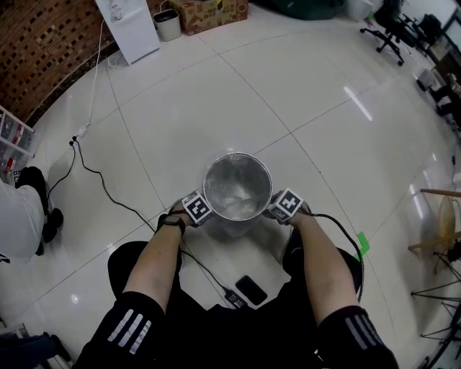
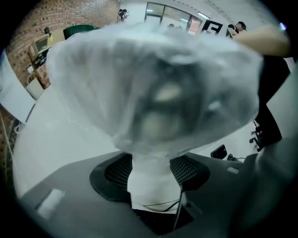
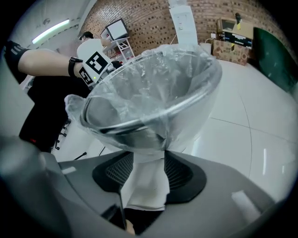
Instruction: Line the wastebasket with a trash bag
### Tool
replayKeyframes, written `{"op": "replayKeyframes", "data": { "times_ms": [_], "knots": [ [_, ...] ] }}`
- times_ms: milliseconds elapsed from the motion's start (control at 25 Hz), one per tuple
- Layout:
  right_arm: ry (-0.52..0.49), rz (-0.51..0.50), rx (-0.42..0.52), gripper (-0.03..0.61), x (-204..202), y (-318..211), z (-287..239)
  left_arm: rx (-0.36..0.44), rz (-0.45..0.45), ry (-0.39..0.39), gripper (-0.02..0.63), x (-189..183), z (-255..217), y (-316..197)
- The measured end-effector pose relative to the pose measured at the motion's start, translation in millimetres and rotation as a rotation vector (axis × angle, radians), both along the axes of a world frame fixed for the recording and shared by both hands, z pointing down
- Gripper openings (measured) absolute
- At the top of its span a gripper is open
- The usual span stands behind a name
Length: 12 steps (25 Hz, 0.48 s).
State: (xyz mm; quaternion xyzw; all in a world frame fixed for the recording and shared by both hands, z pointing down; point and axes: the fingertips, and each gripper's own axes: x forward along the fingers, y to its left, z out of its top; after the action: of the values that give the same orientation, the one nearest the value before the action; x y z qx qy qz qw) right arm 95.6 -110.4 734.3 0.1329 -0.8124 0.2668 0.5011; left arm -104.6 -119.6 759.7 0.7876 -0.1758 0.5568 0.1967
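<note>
A round metal wastebasket (image 1: 238,216) stands on the white floor in front of me. A clear trash bag (image 1: 232,189) lines it and folds over the rim (image 3: 139,122). My left gripper (image 1: 196,207) is at the rim's left side, my right gripper (image 1: 287,204) at its right side. In the left gripper view the bag (image 2: 153,83) fills the picture, and a white strip of its overhang (image 2: 150,179) hangs between the wide-set pads (image 2: 116,173) of my left gripper (image 2: 151,183). The right gripper (image 3: 148,186) shows the same: film (image 3: 149,181) between pads (image 3: 179,175) that stand apart.
A black phone (image 1: 251,290) and a cable (image 1: 108,191) lie on the floor near my knees. A person's shoe (image 1: 37,209) is at the left. Far back stand a white cabinet (image 1: 130,29), a small bin (image 1: 167,24) and a cardboard box (image 1: 212,13).
</note>
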Motion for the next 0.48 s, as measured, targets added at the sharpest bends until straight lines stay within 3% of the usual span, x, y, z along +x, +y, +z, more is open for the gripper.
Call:
{"op": "replayKeyframes", "data": {
  "times_ms": [280, 480],
  "knots": [
    [0.013, 0.059, -0.03, 0.216, -2.7, 6.3, 19.3, -0.024, -0.002, -0.006, 0.249, -2.6, 20.1, 3.1],
    [0.052, -0.045, -0.013, 0.216, 9.4, 11.6, 16.9, -0.032, 0.057, -0.019, 0.249, -2.6, 13.5, 6.8]
  ]
}}
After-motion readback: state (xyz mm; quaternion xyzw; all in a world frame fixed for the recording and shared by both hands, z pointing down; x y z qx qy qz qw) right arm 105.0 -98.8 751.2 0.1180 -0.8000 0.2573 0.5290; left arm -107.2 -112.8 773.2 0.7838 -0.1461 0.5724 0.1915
